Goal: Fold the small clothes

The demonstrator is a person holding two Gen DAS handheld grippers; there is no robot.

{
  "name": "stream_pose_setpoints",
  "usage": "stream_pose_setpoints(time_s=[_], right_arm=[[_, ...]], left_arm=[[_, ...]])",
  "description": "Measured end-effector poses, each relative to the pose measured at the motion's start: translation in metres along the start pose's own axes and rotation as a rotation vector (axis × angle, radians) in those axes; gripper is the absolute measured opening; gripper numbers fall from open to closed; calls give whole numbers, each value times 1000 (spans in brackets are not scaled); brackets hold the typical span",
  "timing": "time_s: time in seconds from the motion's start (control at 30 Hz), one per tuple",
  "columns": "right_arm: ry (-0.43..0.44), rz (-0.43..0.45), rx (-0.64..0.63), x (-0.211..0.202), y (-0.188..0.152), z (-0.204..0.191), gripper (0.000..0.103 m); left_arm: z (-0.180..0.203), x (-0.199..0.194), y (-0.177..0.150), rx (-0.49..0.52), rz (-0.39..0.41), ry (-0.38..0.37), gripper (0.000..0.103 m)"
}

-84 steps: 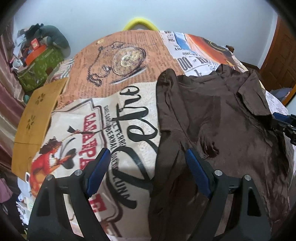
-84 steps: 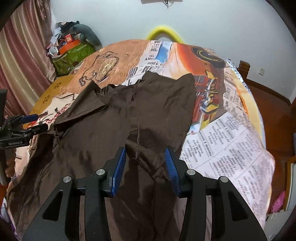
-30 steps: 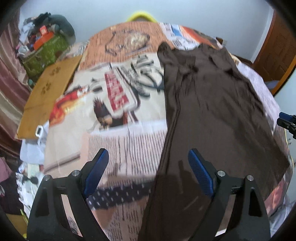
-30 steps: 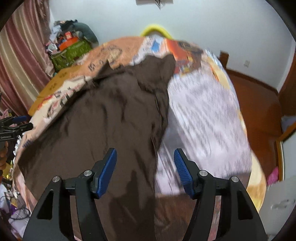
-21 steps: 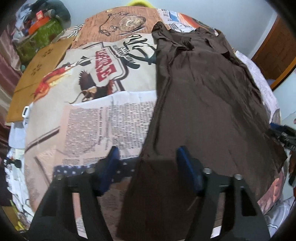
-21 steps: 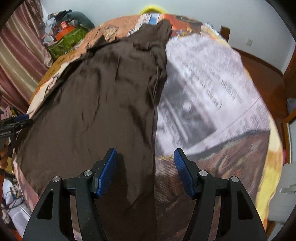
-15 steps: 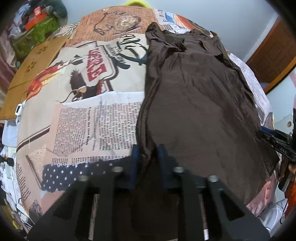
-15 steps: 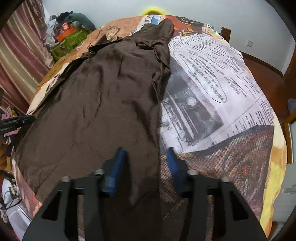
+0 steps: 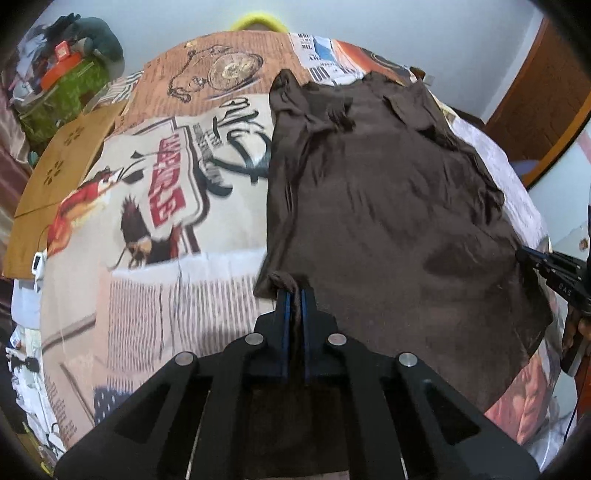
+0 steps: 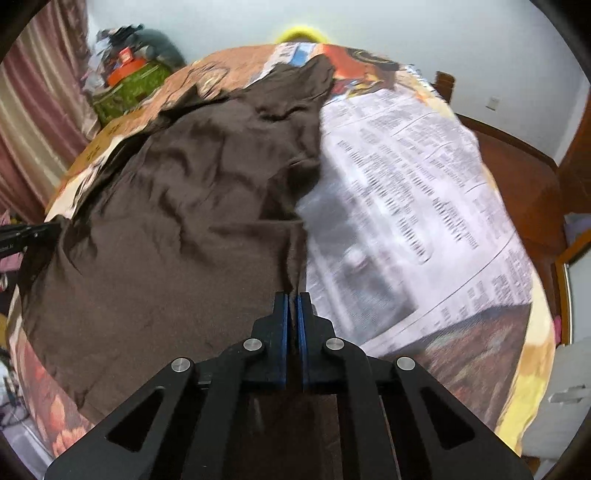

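On top of the bed lies one brown shirt (image 9: pixel 388 206), spread out over one bedsheet (image 9: pixel 159 221) printed with newspaper pictures and words. The shirt covers the middle of the bed, with its collar end far away, near the wall. It has many small wrinkles.

Two grippers hold the shirt, one at each near corner. The left gripper (image 9: pixel 294 295) has its two blue pads pressed tight together, and a bunched bit of the shirt's edge is pinched between them. Cloth puffs up just past the tips. The right gripper (image 10: pixel 294 299) is squeezed tight too, with the shirt's other side edge caught between its blue pads. From the left camera, the right gripper also peeks in at the far right edge, touching the shirt's hem.

Beside the shirt on one side, the sheet shows one big pocket watch drawing (image 9: pixel 229 72) and one red sign picture. On the other side it shows grey newspaper writing (image 10: pixel 406 184).

One flat brown cardboard piece (image 9: pixel 62 162) lies at the bed's left edge. One green box (image 10: pixel 129 86) sits in a pile of stuff in the corner. One yellow curved thing (image 9: pixel 258 22) pokes up behind the bed, against the wall.
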State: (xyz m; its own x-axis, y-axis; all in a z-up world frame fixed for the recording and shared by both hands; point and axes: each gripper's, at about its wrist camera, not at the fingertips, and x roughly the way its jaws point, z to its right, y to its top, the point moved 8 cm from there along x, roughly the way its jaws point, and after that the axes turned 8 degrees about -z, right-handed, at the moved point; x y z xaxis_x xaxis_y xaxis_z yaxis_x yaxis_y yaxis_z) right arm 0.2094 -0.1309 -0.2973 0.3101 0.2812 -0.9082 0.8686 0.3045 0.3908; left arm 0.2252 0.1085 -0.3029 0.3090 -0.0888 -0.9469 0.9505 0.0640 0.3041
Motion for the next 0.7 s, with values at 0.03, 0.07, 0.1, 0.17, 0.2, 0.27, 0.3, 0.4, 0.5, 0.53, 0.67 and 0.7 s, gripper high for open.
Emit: stream_pose_setpoints(time_s=[0.03, 0.07, 0.1, 0.17, 0.2, 0.27, 0.3, 0.4, 0.5, 0.53, 0.67, 0.7], right_arm=[[-3, 3, 5, 0, 2, 1, 4], [-10, 10, 11, 0, 5, 5, 4], [-15, 12, 12, 0, 7, 6, 4], [-13, 6, 15, 3, 10, 7, 4], [-11, -4, 15, 4, 10, 7, 5], [2, -9, 20, 3, 10, 7, 5], [15, -11, 25, 1, 8, 7, 5], [27, -10, 40, -10, 2, 9, 12], [42, 5, 49, -25, -8, 13, 24], [45, 9, 50, -29, -11, 14, 25], [54, -10, 60, -35, -27, 16, 29], [55, -24, 61, -34, -34, 15, 30]], left_arm=[[-1, 2, 3, -4, -2, -1, 5], [-3, 4, 6, -9, -5, 3, 5], [-4, 7, 9, -13, -10, 6, 5], [-7, 12, 12, -25, -30, 5, 5], [-9, 13, 12, -36, -39, 5, 8], [-12, 12, 8, -44, -53, -7, 20], [-13, 10, 6, -43, -55, -9, 35], [-20, -8, -5, -31, -7, 10, 58], [-28, -18, -20, -30, -5, 20, 58], [-30, -19, -23, -35, -9, 19, 58], [-38, -18, -43, -66, -35, -9, 58], [-39, -17, -49, -73, -42, -22, 58]])
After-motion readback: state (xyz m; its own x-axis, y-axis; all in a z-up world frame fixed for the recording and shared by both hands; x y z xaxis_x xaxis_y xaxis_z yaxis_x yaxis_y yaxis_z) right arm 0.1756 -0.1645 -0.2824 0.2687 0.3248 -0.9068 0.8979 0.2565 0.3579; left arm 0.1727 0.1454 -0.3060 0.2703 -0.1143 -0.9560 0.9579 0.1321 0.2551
